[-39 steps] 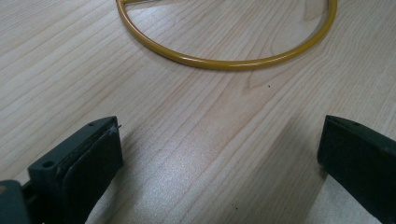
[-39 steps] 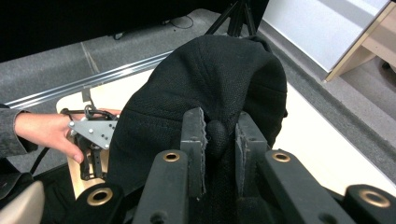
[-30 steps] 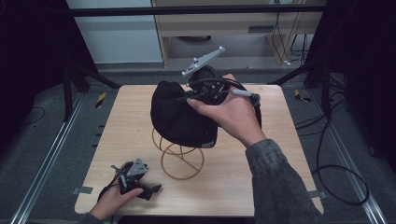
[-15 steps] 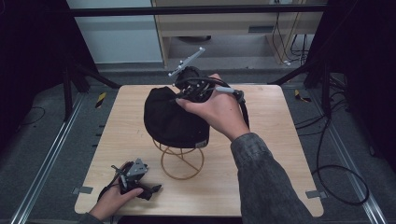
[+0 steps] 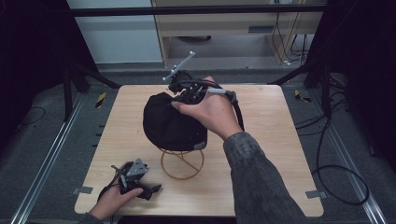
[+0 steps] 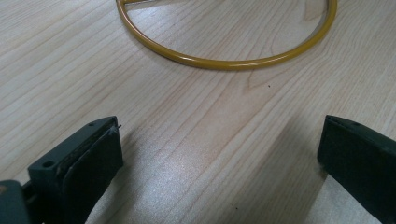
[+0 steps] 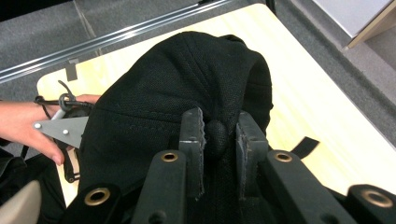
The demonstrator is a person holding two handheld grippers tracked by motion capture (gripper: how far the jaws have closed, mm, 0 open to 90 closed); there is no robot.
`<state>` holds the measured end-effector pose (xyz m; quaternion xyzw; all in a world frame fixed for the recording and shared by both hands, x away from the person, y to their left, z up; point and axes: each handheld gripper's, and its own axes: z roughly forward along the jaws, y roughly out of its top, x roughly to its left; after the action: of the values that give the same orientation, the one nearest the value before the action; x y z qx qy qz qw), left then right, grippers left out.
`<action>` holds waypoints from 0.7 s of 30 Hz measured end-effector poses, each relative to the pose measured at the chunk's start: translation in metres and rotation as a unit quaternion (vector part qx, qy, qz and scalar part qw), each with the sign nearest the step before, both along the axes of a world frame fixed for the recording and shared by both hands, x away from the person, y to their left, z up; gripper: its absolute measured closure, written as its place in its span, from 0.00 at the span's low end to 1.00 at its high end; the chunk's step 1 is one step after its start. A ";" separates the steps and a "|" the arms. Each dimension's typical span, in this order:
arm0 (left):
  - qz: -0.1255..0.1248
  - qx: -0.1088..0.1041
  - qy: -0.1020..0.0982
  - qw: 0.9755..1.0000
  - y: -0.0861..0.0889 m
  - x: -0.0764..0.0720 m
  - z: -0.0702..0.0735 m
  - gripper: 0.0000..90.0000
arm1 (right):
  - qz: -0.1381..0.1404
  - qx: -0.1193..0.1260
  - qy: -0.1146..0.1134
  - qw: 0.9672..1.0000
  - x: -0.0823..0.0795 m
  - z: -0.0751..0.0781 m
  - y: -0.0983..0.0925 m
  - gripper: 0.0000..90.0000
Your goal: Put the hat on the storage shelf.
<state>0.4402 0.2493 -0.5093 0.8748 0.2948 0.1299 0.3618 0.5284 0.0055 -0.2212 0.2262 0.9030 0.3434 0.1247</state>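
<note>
— Jaws on the right gripper (image 7: 219,135)?
— Pinched on the round button atop the black woven-fabric cap (image 5: 170,122), which sits over a gold wire stand (image 5: 182,163) mid-table.
— And the left gripper (image 6: 219,154)?
— Jaws wide apart, resting low on the pale wood-grain table (image 5: 275,140), just beside the stand's glossy ring base.

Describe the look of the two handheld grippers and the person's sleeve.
Both grippers are black, each topped by a grey three-cornered plate: the left gripper and the right gripper, whose flat jaws have brass-ringed holes. A thick black cable trails from the right one. The sleeve is mottled grey.
</note>
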 end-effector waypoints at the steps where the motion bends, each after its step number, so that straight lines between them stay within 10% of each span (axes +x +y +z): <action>1: 0.000 0.000 0.000 1.000 0.000 0.000 0.000 0.00 | -0.002 -0.002 0.002 1.000 0.000 -0.001 0.001 0.84; 21: 0.000 0.000 0.000 1.000 0.000 0.000 0.000 0.00 | -0.005 -0.009 0.010 1.000 0.004 -0.011 0.007 0.80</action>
<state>0.4402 0.2493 -0.5093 0.8749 0.2947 0.1300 0.3618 0.5322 0.0127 -0.2322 0.2333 0.9062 0.3318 0.1195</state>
